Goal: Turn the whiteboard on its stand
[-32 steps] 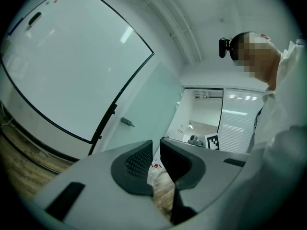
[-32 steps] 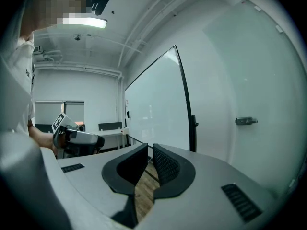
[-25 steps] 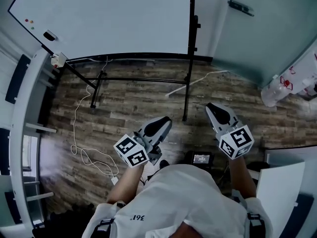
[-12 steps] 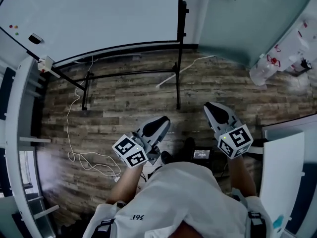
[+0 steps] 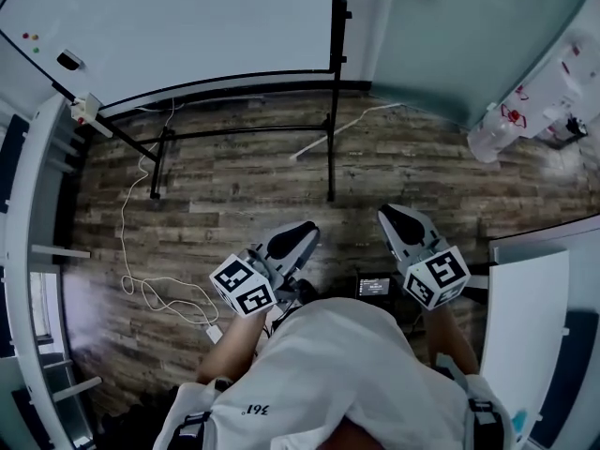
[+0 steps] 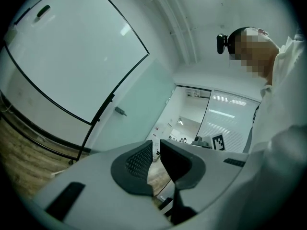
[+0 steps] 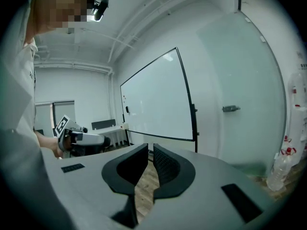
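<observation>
While the small print on your shirt (image 5: 251, 409) is reading roughly "361", you are holding the left gripper (image 5: 302, 235) and right gripper (image 5: 398, 221) out before you. Both are standing narrowly apart, empty, and the whiteboard (image 5: 187, 26) is standing on its stand (image 5: 330, 120), well apart.

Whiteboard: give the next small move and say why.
Probably step closer and reach the right gripper toward the right edge of the whiteboard: both it and the left gripper are empty, jaws barely apart, with floor between them and the stand.
</observation>
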The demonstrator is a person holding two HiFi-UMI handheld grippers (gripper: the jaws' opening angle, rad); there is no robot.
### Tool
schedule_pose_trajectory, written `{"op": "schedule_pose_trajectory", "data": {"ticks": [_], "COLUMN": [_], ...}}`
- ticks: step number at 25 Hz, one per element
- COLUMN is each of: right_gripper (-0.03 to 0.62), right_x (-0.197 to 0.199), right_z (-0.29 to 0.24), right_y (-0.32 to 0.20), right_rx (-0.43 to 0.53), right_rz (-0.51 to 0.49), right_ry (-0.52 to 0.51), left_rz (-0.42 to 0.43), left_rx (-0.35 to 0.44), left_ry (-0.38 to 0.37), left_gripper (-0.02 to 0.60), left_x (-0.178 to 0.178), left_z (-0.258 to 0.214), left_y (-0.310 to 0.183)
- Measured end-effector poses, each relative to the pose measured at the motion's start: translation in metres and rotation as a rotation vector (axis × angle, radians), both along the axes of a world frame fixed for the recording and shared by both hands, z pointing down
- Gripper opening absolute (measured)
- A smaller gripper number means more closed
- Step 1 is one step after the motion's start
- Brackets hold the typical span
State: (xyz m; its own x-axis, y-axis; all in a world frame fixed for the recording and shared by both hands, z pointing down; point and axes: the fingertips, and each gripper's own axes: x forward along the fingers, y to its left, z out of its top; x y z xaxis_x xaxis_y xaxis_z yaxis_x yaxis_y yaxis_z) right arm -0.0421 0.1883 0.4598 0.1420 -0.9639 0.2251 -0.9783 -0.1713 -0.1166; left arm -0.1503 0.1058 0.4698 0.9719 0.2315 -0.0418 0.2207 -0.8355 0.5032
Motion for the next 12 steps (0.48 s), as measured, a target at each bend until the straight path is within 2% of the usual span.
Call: {"op": "schedule_pose_trajectory", "data": {"ticks": [6, 12], "right_gripper": [0.052, 0.040], "right_x": [0.008, 0.014], "right_z": [0.008, 0.011], "right_y": [0.030, 0.050], "right_rx": [-0.009, -0.008], "right_rz": [-0.034, -0.037], "right_ry": [-0.007, -0.004], "left_rz": [-0.043, -0.046], "left_rx": [-0.006, 0.004], "left_ry": [-0.019, -0.038], "left_gripper": [0.052, 0.052], "left_x": [0.009, 0.015], "left_z": [0.002, 0.003], "left_y": [0.033, 0.057]}}
